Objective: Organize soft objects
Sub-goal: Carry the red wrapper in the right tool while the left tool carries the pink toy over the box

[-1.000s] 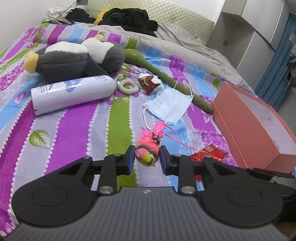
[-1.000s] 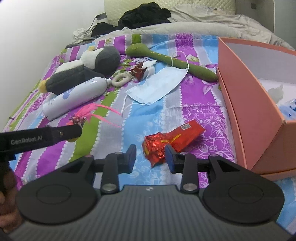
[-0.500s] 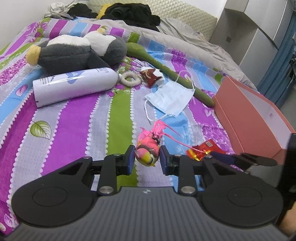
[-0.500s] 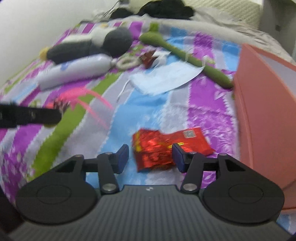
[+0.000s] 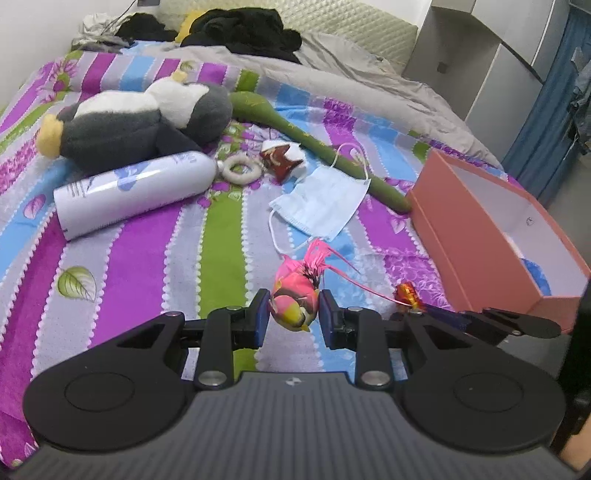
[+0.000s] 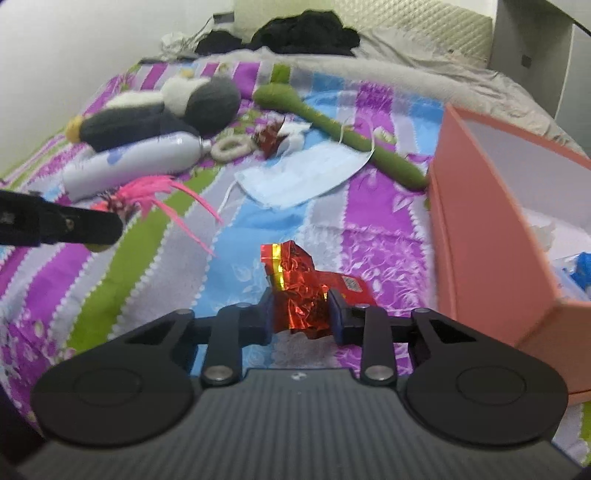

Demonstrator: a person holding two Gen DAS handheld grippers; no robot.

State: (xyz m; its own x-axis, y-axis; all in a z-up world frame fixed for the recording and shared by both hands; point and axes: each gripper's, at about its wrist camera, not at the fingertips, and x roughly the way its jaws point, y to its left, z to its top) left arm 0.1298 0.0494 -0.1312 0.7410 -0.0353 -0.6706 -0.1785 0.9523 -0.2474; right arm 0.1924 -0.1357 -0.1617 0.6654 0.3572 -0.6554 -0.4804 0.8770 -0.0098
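My left gripper (image 5: pixel 291 317) is shut on a pink and yellow feathered bird toy (image 5: pixel 297 295) and holds it above the striped bedspread. Its pink feathers show in the right wrist view (image 6: pixel 147 192) beside the left gripper's finger (image 6: pixel 62 225). My right gripper (image 6: pixel 300 314) is shut on a crumpled red foil wrapper (image 6: pixel 299 291), lifted a little off the bed. The wrapper's tip shows in the left wrist view (image 5: pixel 406 293). A pink open box (image 5: pixel 476 229) stands at the right, with some items inside.
On the bed lie a grey and white plush penguin (image 5: pixel 129 129), a white bottle (image 5: pixel 133 194), a white ring (image 5: pixel 242 170), a small red and white toy (image 5: pixel 282 160), a blue face mask (image 5: pixel 321 203) and a long green plush stick (image 5: pixel 317 147). Dark clothes (image 5: pixel 243 31) lie at the headboard.
My right gripper has moved forward over the red wrapper, closed on it and raised it. My left gripper keeps its hold on the bird toy and has shifted slightly.
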